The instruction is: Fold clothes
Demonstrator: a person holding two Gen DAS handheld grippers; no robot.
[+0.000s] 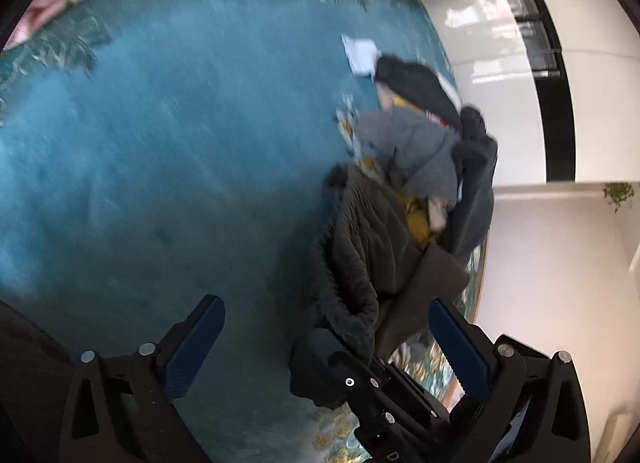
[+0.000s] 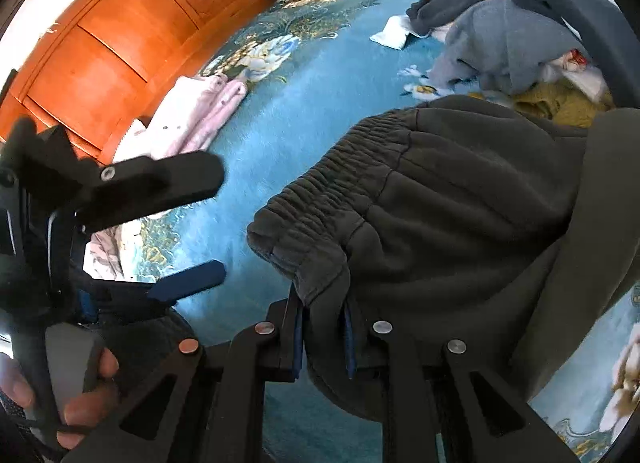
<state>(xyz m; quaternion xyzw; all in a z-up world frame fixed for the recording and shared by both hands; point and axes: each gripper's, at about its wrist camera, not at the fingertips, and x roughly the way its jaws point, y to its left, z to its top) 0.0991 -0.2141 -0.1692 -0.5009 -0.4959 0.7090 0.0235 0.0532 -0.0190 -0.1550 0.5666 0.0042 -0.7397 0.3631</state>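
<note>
Your right gripper (image 2: 322, 337) pinches the waistband of the dark trousers (image 2: 440, 203), lower centre of the right view, off the clothes pile (image 2: 520, 43) at upper right, while your left gripper (image 1: 326, 347) hangs spread: likely take the waistband's free corner next.

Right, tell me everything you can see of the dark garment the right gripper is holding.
The dark garment looks like thick olive-grey fleece trousers with a gathered elastic waistband. The right gripper is shut on the waistband's corner, so the cloth hangs bunched and rumpled, unfolded. It trails back to the clothes pile on the blue bedspread. The left gripper is open and apart from it.
</note>
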